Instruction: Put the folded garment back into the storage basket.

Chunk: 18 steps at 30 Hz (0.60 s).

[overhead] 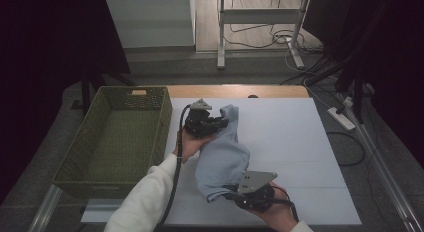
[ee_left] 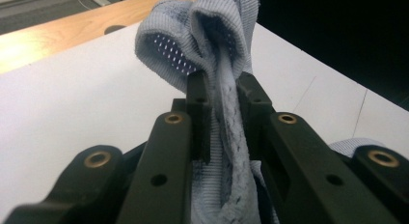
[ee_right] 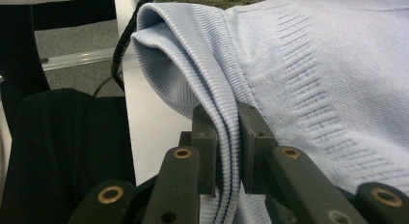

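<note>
Hanging between both tools above the table's (overhead: 300, 142) left half, the light-blue garment (overhead: 222, 159) runs from the left gripper (overhead: 220, 123), nearer the basket (overhead: 107, 142), to the right gripper (overhead: 231, 192) at the near edge; each gripper view shows its jaws clamped on a bunched hem.

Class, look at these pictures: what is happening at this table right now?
A person holds a gripper in each hand and is handling a light blue knitted garment over a white table. The left gripper is shut on a bunched edge at the far end, and the right gripper is shut on a ribbed edge at the near end, so the garment hangs between them. A green basket stands at the table's left side with nothing in it.
</note>
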Tool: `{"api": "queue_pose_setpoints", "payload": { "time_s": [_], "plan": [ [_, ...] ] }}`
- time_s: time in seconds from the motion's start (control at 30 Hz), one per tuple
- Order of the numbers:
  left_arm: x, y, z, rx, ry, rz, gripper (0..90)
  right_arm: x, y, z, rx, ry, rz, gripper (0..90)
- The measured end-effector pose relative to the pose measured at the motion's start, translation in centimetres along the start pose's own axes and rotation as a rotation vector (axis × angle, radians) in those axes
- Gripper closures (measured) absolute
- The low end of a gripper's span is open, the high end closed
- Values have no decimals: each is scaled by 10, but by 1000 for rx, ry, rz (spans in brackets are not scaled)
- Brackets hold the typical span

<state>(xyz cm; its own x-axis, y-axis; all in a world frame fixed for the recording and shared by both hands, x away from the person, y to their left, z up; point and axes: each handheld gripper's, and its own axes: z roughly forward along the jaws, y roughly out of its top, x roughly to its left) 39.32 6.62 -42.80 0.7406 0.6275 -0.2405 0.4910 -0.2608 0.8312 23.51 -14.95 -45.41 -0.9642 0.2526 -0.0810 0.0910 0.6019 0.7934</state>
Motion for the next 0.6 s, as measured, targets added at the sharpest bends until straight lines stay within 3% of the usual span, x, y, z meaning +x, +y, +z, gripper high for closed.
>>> {"api": "queue_pose_setpoints", "payload": {
  "time_s": [0.6],
  "plan": [
    [5, 17, -28, -38, 31, 4, 781, -7, 20, -7, -43, -15, -17, 788]
  ]
}}
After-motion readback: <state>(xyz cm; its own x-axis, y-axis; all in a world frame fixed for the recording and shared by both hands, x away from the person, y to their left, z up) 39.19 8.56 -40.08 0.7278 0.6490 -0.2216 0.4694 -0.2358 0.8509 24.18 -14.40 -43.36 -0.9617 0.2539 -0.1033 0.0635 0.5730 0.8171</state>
